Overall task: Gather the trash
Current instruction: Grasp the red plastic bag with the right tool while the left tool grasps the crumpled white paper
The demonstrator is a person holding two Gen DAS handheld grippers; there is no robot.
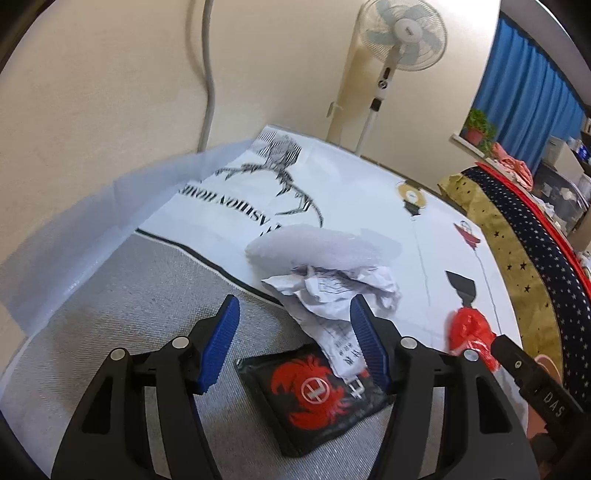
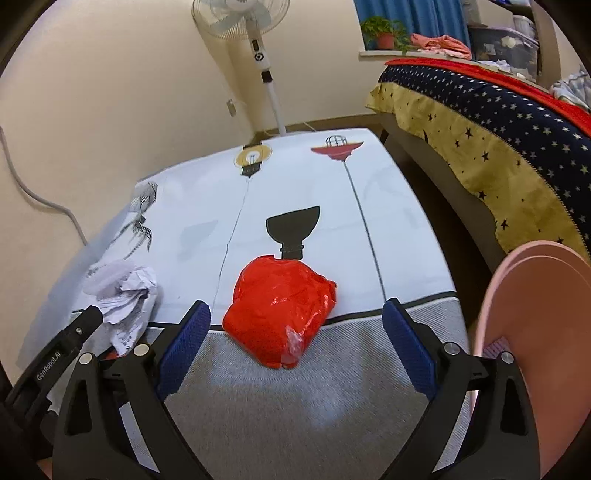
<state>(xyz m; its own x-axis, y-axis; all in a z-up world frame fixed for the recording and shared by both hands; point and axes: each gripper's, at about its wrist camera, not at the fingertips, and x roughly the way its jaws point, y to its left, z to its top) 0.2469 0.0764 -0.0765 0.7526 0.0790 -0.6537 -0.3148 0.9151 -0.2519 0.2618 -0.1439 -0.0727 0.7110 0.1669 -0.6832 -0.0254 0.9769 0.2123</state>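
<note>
A crumpled printed paper (image 1: 332, 295) lies on the printed tablecloth (image 1: 351, 177), with a white foam piece (image 1: 325, 247) behind it and a black packet with a red crest (image 1: 314, 395) in front. My left gripper (image 1: 293, 339) is open, its fingers on either side of the packet and the paper's lower end. A crumpled red plastic bag (image 2: 280, 314) lies in front of my right gripper (image 2: 295, 325), which is open and wide, fingertips flanking the bag's near end. The bag also shows in the left wrist view (image 1: 469, 332); the paper shows in the right wrist view (image 2: 125, 299).
A pink bin (image 2: 535, 332) stands at the table's right edge. A bed with a star-print cover (image 2: 498, 122) is on the right. A standing fan (image 2: 255, 22) is behind the table by the wall. A grey mat (image 2: 295, 398) covers the table's near part.
</note>
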